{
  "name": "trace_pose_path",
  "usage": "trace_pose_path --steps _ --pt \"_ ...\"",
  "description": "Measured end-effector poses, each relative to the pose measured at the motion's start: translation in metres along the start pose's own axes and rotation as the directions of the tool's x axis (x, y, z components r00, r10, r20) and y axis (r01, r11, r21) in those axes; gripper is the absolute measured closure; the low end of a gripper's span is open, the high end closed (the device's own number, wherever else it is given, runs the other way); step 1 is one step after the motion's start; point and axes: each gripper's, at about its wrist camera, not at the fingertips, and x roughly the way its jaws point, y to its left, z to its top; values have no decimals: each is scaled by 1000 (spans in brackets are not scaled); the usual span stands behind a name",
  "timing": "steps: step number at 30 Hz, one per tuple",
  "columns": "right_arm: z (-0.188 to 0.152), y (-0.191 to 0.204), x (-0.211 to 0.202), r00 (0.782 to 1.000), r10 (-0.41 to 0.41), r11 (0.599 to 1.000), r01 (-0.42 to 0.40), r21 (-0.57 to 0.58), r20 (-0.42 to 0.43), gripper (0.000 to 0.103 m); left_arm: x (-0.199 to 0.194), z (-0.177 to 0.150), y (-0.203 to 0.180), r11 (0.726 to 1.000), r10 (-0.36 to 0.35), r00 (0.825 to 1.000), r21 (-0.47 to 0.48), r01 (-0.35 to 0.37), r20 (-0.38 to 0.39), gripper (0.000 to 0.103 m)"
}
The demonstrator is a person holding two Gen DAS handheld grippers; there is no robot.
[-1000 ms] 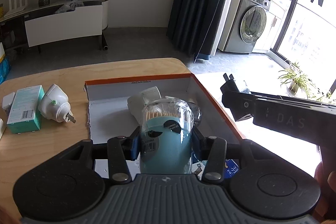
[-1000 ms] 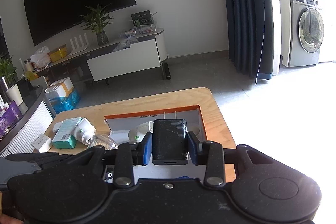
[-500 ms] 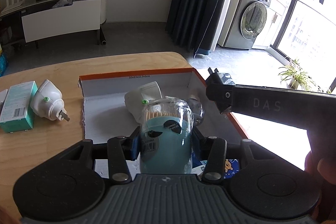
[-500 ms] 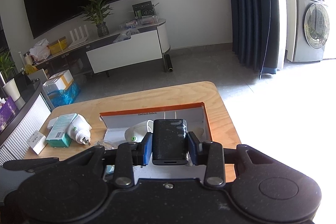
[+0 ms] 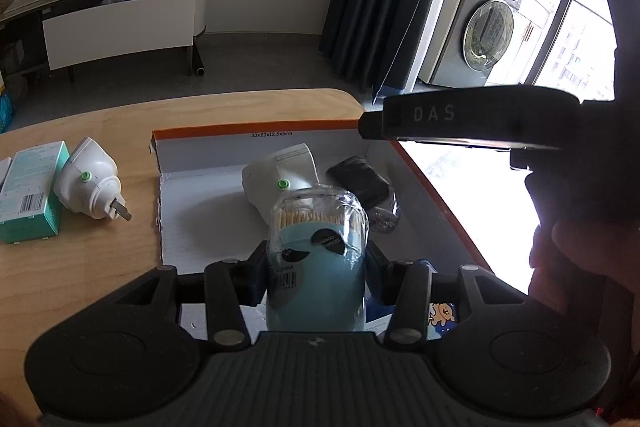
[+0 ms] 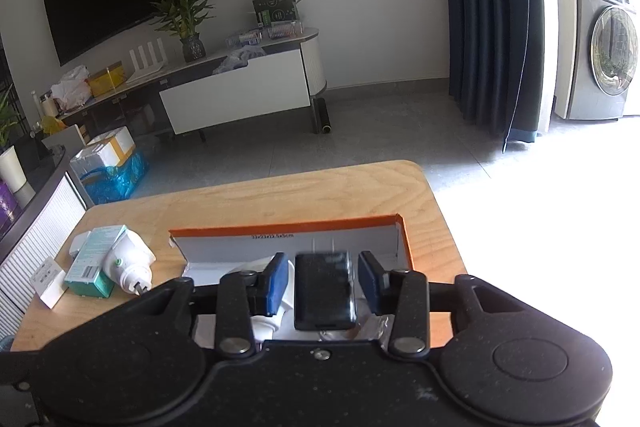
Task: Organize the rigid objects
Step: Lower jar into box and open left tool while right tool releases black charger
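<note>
The left gripper (image 5: pixel 316 267) is clamping a clear toothpick jar (image 5: pixel 318 251) between its blue pads; the jar's base is hiding behind the gripper body. The jar is hanging over the near part of the open box (image 5: pixel 256 131), which is sitting on the wooden table (image 5: pixel 100 123).

The right gripper (image 6: pixel 323 283) has just been opening its jaws. The black charger (image 6: pixel 324 291) is lying between the pads, with a gap showing on each side, so nothing is pressing on it. Its outline is blurred, and its prongs are pointing at the far box wall. From the left wrist view, the charger (image 5: pixel 358 179) is resting in the box's right part, beside a white plug-in device (image 5: pixel 280 175) and partly over a clear item that is hard to make out.

The right gripper's body is crossing the left view in silhouette, cutting off the box's right corner. A second white device (image 5: pixel 90 183) and a teal carton (image 5: pixel 30 191) are lying on the table, left of the box.
</note>
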Motion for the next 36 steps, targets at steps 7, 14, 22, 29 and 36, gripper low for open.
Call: trace_pose_path --steps 7,14,22,29,36 --pt "2 -11 -30 998 -12 1000 11 11 64 46 8 0 -3 1000 -10 1000 4 10 -14 56" --pt "-3 -17 -63 994 -29 999 27 24 107 37 15 5 -9 1000 -28 999 3 28 -23 46" --pt "-9 -9 -77 993 -29 999 27 19 114 24 -11 8 1 1000 -1 1000 -30 1 11 37" --pt "-14 10 -87 993 -5 1000 7 -9 114 17 -41 7 21 996 61 997 -62 -58 52 27" --pt "-21 34 -88 996 35 999 -32 -39 87 14 -66 0 50 988 127 990 -97 -121 58 16"
